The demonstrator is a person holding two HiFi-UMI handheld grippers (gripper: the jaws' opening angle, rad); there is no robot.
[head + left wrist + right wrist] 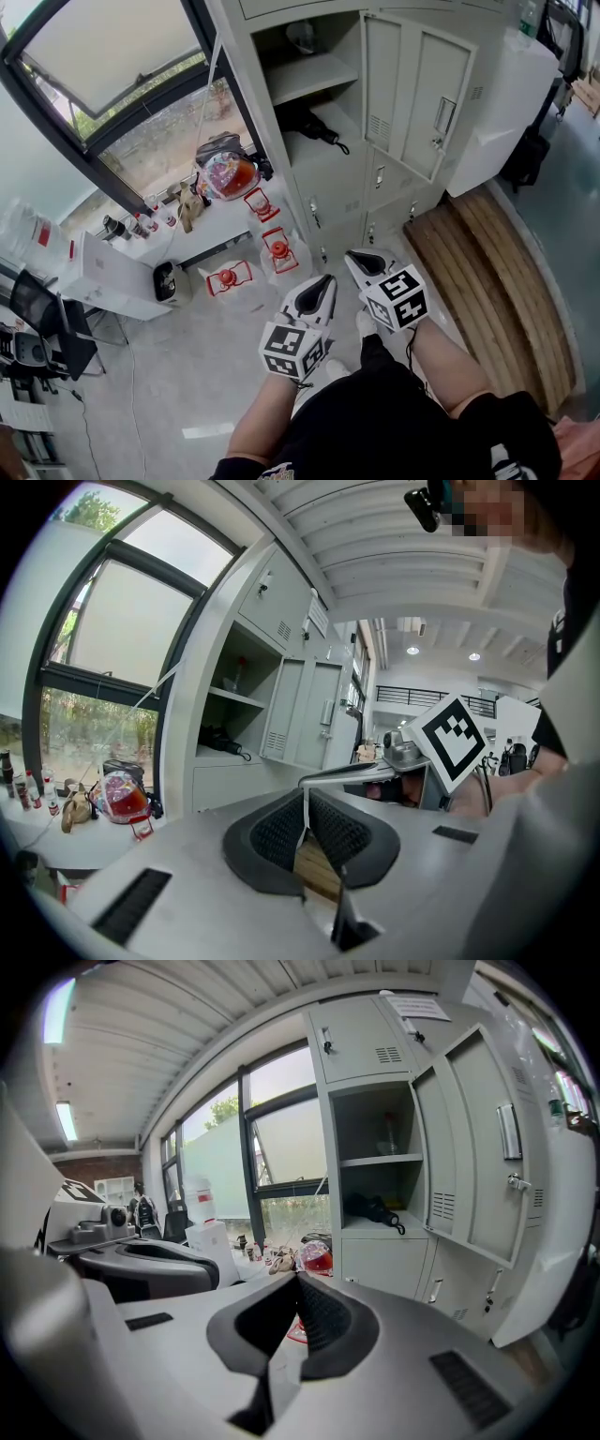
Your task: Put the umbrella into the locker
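The umbrella point(314, 127) lies flat inside the locker point(330, 192), on the lower shelf of the open compartment. Its long axis runs across that shelf, slanting from the locker's back wall on the window side toward the front edge on the door side. The end toward the door carries a thin wrist loop, and in the right gripper view the loop of the umbrella point(375, 1210) droops just over the shelf's front edge. The other end sits deeper in the compartment.

It is a short folded umbrella, black all over, rolled into a bunched bundle that is thicker at the inner end. In the left gripper view the umbrella point(220, 741) shows as a dark lump low in the same compartment. The locker's door point(428, 94) stands swung open beside it.

The left gripper point(323, 281) is well apart from the locker, low in front of the person. In its own view the left gripper point(303, 797) has its ribbed pads meeting at the tips, with nothing between them. The right gripper point(361, 258) is just beside it, nearer the locker but touching nothing. In its own view the right gripper point(298, 1281) has its jaws fully together and empty, pointing toward the locker's lower doors.
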